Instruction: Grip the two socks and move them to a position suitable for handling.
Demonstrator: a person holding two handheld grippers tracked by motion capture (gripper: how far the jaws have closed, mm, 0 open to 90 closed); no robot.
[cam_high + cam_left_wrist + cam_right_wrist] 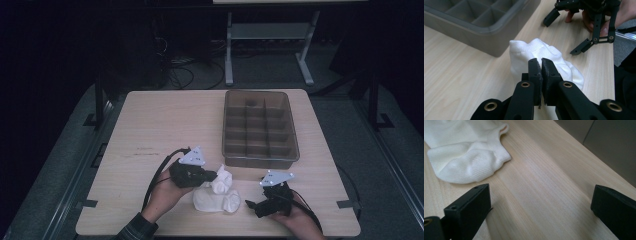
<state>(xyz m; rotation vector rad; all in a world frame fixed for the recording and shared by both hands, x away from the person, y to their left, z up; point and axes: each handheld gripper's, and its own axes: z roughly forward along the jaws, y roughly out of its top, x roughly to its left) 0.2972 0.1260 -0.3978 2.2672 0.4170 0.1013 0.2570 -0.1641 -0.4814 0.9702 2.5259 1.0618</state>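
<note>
While the left claw [541,65] is hovering over the cloth, these lines are setting out how things are lying.

Left claw: its jaws are pressing together with nothing visibly caught between the pads; in its own view the tips are sitting just above the white sock [544,58], and whether they are touching the fabric I cannot tell.

Right claw [256,204]: its jaws are standing wide apart and are holding nothing; in the right gripper view bare wood is showing between the two black fingers [471,205].

White sock: it is lying bunched up on the desk [165,125] near the front edge, between the two claws, just beside the left one and a little apart from the right one.

Cuff: in the right gripper view the ribbed, rounded end of the sock is pointing toward the right claw.

Grey tray [260,127]: it is sitting on the desk beyond the sock, toward the far right, and its divided compartments are looking empty from above.

Hands: the left hand [162,192] and the right hand [300,220] are coming in from the near edge, each gripping its tool.
</note>
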